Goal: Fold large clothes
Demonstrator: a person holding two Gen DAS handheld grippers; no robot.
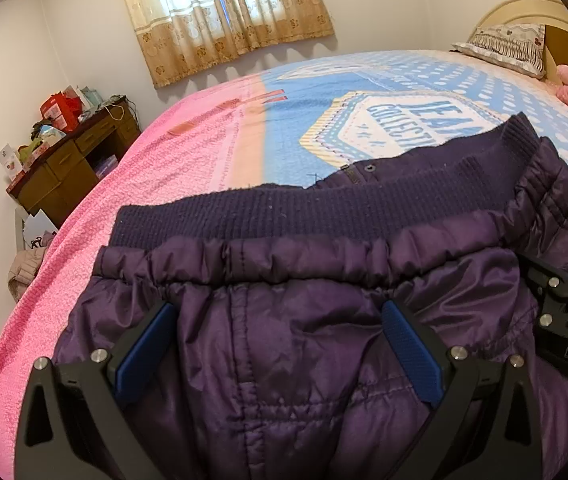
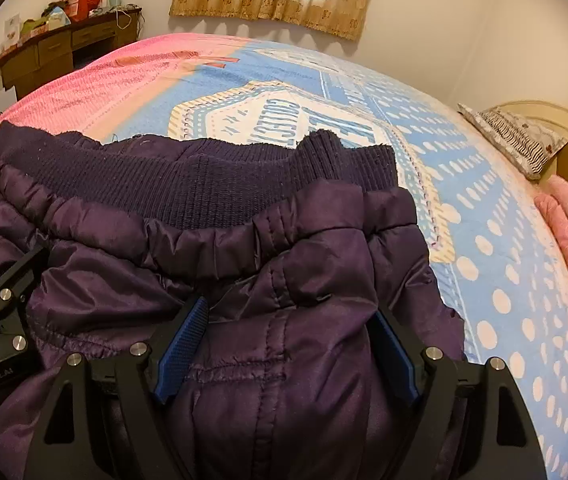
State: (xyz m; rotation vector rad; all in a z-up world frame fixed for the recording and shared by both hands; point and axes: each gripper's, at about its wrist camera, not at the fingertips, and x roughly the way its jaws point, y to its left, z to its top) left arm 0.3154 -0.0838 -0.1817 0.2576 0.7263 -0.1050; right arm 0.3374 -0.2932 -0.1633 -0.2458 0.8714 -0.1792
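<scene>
left hand-held gripper (image 1: 280, 320): spreading wide over purple jacket (image 1: 303, 360)
right hand-held gripper (image 2: 289, 320): spreading wide over jacket
jacket: lying on bed (image 1: 224, 152)

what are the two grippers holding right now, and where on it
Nothing looks gripped. Both the left gripper and right gripper sit open on the purple jacket, fingers spread over its quilted fabric just below the gathered seam.

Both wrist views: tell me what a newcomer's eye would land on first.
The dark purple padded jacket fills the foreground of both views, its ribbed knit band lying along the far edge. The left gripper and right gripper stand open side by side over the jacket. Behind spreads the bed cover, pink on the left and blue with white dots on the right.
</scene>
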